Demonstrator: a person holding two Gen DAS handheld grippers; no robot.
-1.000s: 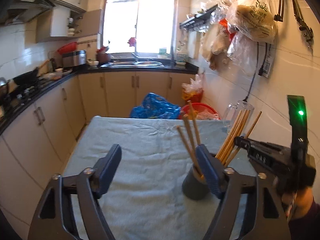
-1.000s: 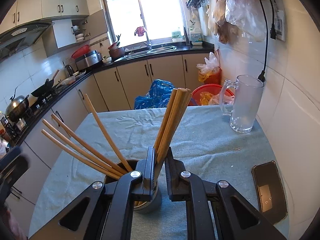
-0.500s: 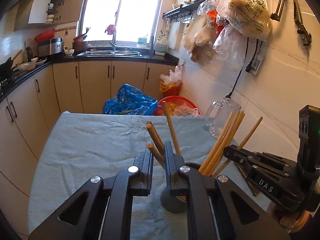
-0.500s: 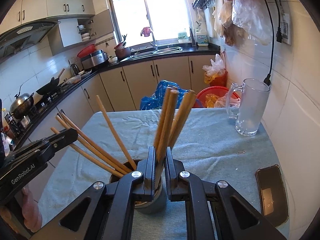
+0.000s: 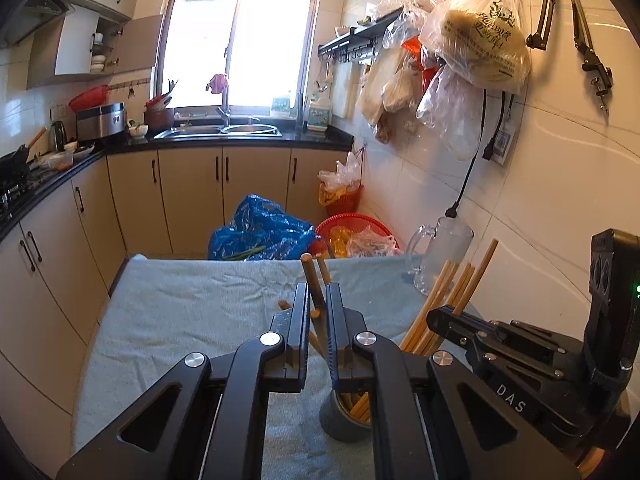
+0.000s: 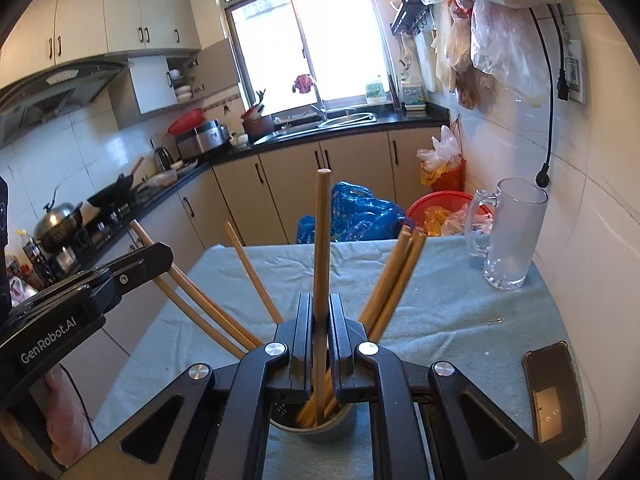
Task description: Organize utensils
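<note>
A grey holder cup (image 5: 343,420) (image 6: 316,430) stands on the blue-grey cloth with several wooden chopsticks fanning out of it. My left gripper (image 5: 318,292) is shut on two of the left-leaning chopsticks (image 5: 314,280), just above the cup. It shows in the right wrist view as a black arm (image 6: 160,254) at the left. My right gripper (image 6: 320,300) is shut on one upright chopstick (image 6: 321,240) whose lower end is in the cup. Its tip (image 5: 434,316) shows in the left wrist view against the right-leaning chopsticks (image 5: 452,296) (image 6: 394,276).
A clear glass mug (image 6: 512,232) (image 5: 438,258) stands at the table's far right by the tiled wall. A dark phone (image 6: 552,392) lies on the cloth (image 6: 440,304) at the near right. Beyond the table are a blue bag (image 5: 260,232), red baskets and cabinets.
My left gripper went from wide open to shut on chopsticks and moved in over the cup. The right gripper stayed shut; its bundle spread, leaving one upright stick between the fingers.
</note>
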